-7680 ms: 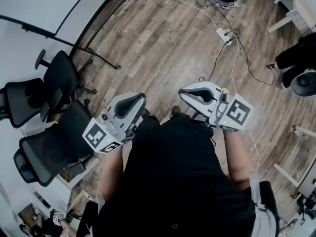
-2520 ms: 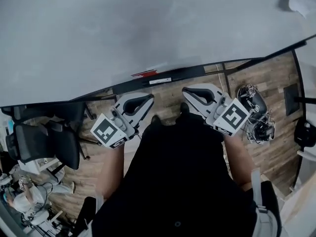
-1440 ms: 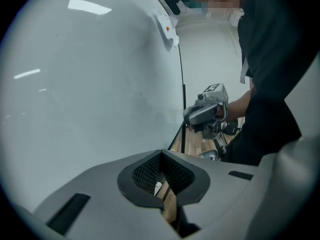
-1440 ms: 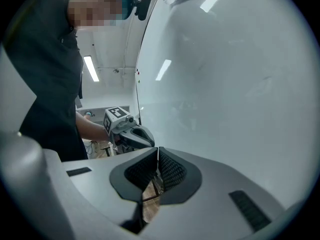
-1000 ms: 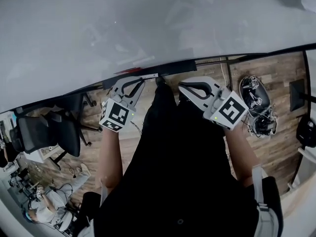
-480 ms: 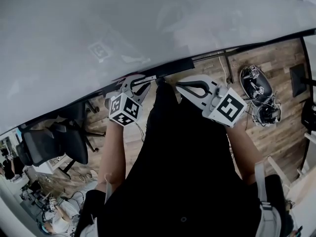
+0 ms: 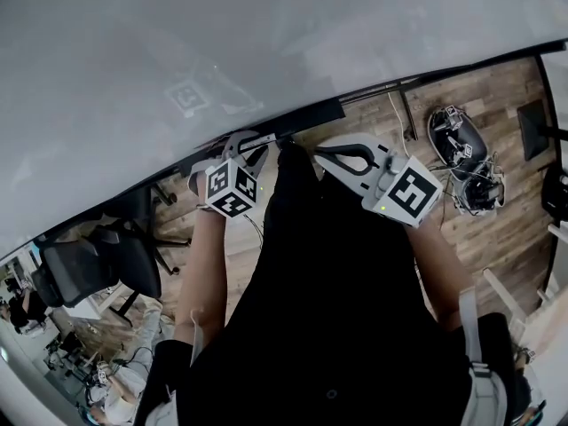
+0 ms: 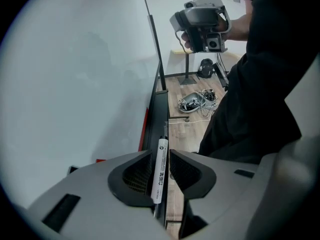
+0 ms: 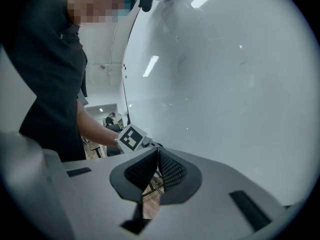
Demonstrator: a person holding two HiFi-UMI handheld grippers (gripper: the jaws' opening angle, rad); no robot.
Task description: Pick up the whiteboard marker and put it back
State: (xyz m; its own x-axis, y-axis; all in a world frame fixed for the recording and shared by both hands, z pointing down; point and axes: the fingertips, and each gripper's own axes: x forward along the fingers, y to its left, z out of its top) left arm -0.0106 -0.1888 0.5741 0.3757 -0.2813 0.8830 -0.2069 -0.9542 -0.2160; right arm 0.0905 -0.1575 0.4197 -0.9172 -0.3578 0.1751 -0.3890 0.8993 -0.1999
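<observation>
Grippers first: two of them, one in each of the person's hands, both held up close to a big whiteboard (image 8: 75, 84). The left gripper (image 7: 244, 149) tips steeply down over the board's black tray (image 8: 160, 109), and its jaws have just been opening. They now stand apart with the single whiteboard marker (image 8: 159, 176) between them, a sliver of daylight showing on the marker's right side. That marker, white-barrelled with a line of dark print, lies lengthwise along the tray, its far end pointing away down the ledge. One red item (image 8: 145, 131) sits on the same tray, a little farther along and tight against the board; I cannot tell what it is. The right gripper (image 9: 157, 154) is held roughly level beside the person's body, its two fingers brought together with nothing caught in them. The board's surface is glossy and bare white, throwing back soft reflections of the ceiling lights. Underfoot is grey-brown wood-plank floor (image 7: 479, 211). One tangle of cables and gear (image 7: 461, 140) lies on it to the right, and at least two black office chairs (image 7: 89, 264) stand off to the left.
</observation>
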